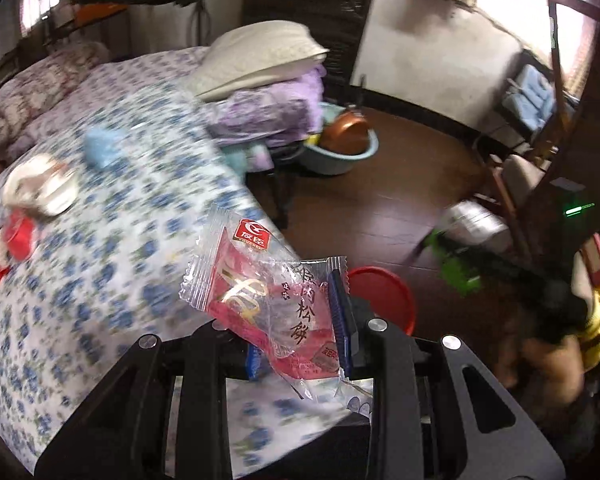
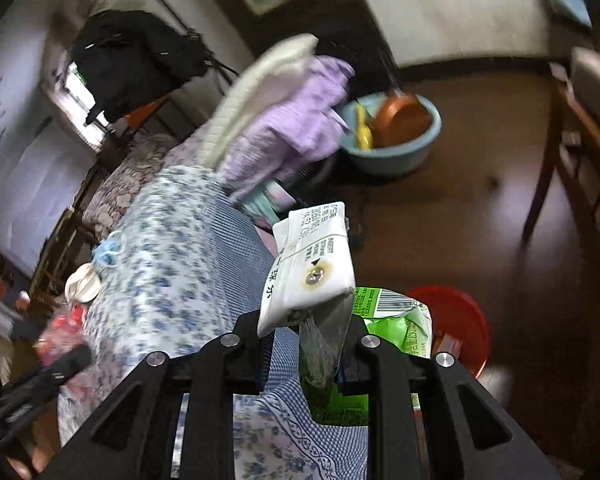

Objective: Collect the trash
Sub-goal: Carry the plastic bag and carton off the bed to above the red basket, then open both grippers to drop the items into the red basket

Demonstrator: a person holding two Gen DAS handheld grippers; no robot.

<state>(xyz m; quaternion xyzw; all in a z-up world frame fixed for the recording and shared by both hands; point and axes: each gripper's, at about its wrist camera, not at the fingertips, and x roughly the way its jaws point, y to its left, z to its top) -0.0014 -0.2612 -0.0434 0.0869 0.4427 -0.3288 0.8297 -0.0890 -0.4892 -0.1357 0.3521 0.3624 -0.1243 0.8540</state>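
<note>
Both claws angled down, L claw [image 1: 300, 336] & R claw [image 2: 306, 344] clamped tight.

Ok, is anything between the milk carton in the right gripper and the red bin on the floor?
Nothing visible. The flattened milk carton, clamped in the right gripper, hangs past the bed edge, and the red bin sits on open floor just beyond, with wrappers already inside.

black gripper frames, silver screws, blue-padded fingers [image 1: 342, 320].

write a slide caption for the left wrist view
Left gripper shut on a clear red snack wrapper beside the floral bed, red bucket on the floor just beyond.
</note>
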